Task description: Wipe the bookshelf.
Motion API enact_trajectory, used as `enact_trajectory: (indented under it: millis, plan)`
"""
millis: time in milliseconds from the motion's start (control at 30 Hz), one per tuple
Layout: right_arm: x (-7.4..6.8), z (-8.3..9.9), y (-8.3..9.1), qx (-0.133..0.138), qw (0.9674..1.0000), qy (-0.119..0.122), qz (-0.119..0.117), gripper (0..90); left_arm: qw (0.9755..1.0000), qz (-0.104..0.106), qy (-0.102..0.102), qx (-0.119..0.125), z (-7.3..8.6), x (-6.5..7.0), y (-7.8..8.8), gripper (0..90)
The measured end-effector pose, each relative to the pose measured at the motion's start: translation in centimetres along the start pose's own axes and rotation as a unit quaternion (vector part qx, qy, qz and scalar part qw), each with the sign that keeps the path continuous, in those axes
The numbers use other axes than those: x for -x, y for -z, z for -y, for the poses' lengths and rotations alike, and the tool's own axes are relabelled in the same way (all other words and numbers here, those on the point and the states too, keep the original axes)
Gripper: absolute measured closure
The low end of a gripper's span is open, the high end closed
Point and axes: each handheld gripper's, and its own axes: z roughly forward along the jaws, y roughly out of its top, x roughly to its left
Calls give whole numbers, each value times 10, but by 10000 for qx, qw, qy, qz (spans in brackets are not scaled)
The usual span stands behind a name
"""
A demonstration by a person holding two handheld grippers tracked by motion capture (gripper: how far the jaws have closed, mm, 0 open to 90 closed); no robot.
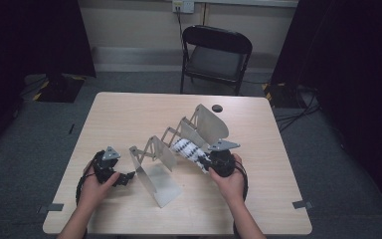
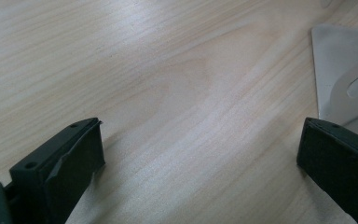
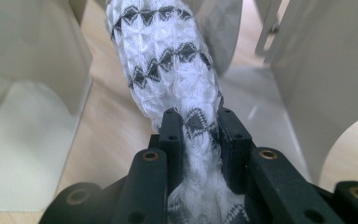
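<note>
In the high view, a light wooden worktop (image 1: 129, 114) carries an expanding grey metal rack of upright divider plates joined by scissor links (image 1: 179, 144), which runs on a slant from near the left hand up toward the far right, where a small black round disc (image 1: 217, 108) lies apart from it on the wood. The right gripper (image 1: 210, 163), black with a grey three-cornered plate on top, sits at the near right side of the rack and holds a rolled white knitted cloth with black zigzag bands (image 1: 189, 149), which lies in a gap between two of the divider plates in the middle of the rack. The left gripper (image 1: 125, 178) rests low over the worktop just beside the nearest, largest plate, held in the person's left hand (image 1: 93, 188). A black folding chair (image 1: 214, 57) stands behind the worktop. In the left gripper view, the two black fingers (image 2: 70, 158) stand wide apart with bare wood between them, and a corner of the grey rack (image 2: 340, 74) shows just beyond the right-hand one. In the right gripper view, the fingers (image 3: 172, 140) are drawn narrow and pinch the end of the rolled cloth (image 3: 168, 60), which stretches away from them between grey plates (image 3: 32, 51) on either side, above the wood
</note>
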Motion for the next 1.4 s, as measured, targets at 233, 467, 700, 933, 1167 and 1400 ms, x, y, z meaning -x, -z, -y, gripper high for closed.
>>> enact_trajectory:
  millis: [233, 467, 700, 933, 1167, 1400]
  plan:
    - [-6, 22, -21, -337, 9994, 17, -106, 751, 10000, -1, -2, -3, 0, 0, 0, 1]
    - [-3, 30, -23, -394, 9991, 38, -157, 748, 10000, -2, -7, -3, 0, 0, 0, 1]
    - [7, 36, -10, -429, 9990, -17, -89, 748, 10000, -3, -9, -5, 0, 0, 0, 0]
    - [12, 33, -2, -384, 9992, 0, -61, 748, 10000, -4, -4, -5, 0, 0, 0, 0]
    - [23, 39, 12, -388, 9992, -60, 104, 747, 10000, -4, 19, -1, -1, 0, -1, 0]
    - [36, 51, 26, -395, 9986, -241, 268, 747, 10000, 11, -24, -17, -3, 0, -2, 0]
